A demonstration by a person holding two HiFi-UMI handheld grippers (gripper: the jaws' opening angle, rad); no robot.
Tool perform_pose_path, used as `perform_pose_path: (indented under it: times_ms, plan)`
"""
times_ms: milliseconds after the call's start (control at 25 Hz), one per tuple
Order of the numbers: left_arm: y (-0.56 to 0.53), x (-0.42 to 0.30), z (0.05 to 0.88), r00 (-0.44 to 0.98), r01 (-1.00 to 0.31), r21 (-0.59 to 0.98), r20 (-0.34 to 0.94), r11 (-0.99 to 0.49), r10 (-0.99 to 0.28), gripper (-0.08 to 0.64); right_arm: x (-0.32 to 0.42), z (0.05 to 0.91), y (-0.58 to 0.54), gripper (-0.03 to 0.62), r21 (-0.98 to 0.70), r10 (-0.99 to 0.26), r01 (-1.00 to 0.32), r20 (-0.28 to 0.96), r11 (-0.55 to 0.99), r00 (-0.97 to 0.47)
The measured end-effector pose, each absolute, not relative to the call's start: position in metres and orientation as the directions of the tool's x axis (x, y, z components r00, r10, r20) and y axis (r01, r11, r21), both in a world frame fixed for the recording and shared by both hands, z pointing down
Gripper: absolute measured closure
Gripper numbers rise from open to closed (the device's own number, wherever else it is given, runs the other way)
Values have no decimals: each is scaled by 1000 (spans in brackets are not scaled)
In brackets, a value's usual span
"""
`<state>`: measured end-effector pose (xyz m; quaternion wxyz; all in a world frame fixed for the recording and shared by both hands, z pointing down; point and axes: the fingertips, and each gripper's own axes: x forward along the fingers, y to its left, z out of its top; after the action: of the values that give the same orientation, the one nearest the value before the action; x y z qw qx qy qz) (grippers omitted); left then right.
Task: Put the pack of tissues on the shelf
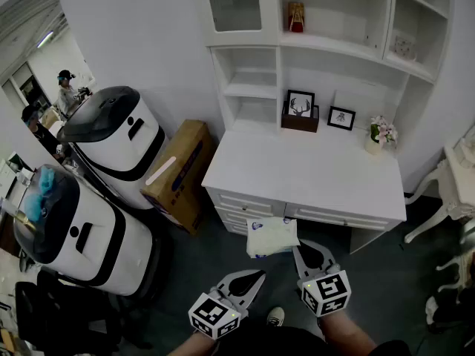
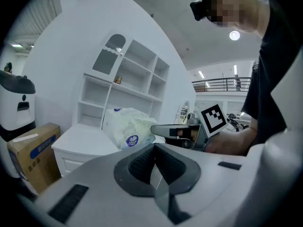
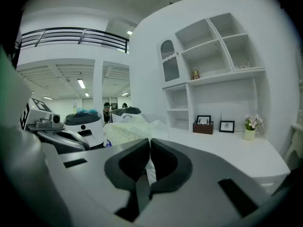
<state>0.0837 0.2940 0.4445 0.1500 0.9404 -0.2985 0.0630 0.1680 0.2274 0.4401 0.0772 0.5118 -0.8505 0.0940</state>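
Hanging just in front of the white table (image 1: 312, 170), the pack of tissues (image 1: 272, 237) is clamped at its right edge by the right tongs (image 1: 297, 250), while the left tongs (image 1: 259, 275), closed on nothing, sit near it without touching.

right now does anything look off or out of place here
Nothing is spilled or broken. One odd thing: the soft white plastic-wrapped pack of tissues is up in the air in front of the white desk, held only by a thin bit of its wrapper pinched in the fingers of the right gripper.
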Motion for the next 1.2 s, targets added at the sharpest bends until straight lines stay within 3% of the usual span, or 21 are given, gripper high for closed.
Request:
perform_pose_path:
  times_ms: [1200]
  plan:
    - [285,67,448,806,-591,258,222,-764,-548,555,161,452,215,584,-152,-850,-885,246,440,-465]
